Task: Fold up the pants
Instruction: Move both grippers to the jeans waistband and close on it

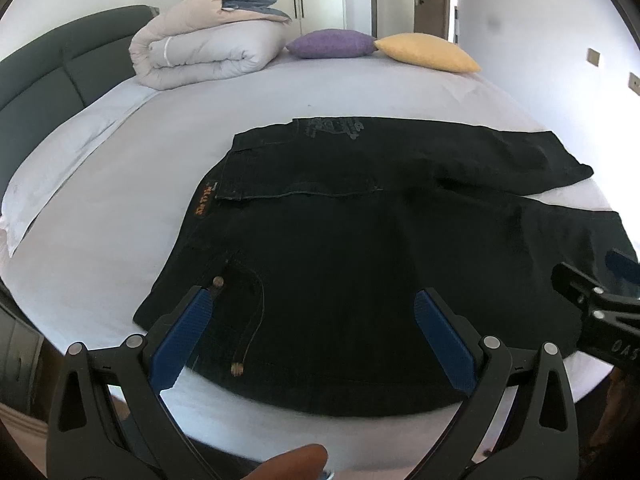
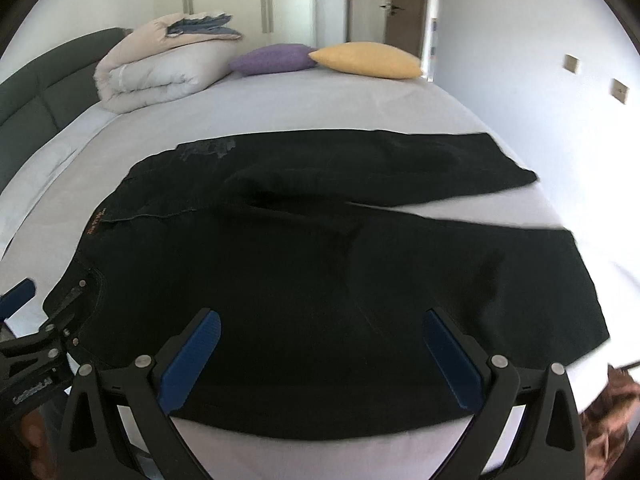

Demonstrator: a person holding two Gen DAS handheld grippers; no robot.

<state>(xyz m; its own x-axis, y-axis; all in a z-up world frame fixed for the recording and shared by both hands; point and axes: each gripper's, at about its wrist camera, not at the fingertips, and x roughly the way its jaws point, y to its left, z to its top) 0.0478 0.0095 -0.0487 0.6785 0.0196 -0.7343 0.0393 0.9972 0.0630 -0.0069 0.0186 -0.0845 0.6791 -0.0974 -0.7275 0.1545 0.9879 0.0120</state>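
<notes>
The left gripper (image 1: 312,316), black-framed with blue ribbed pads, was held spread wide and empty over the near waist corner of the black denim pants (image 1: 360,248); the right gripper (image 2: 320,344) was likewise parted, holding nothing, over the near leg. Both were judged poised for lifting the near edge. The pants were laid flat on the pale grey bed sheet (image 1: 140,208), waistband left, legs splayed slightly apart, an orange label noted at the waist.
</notes>
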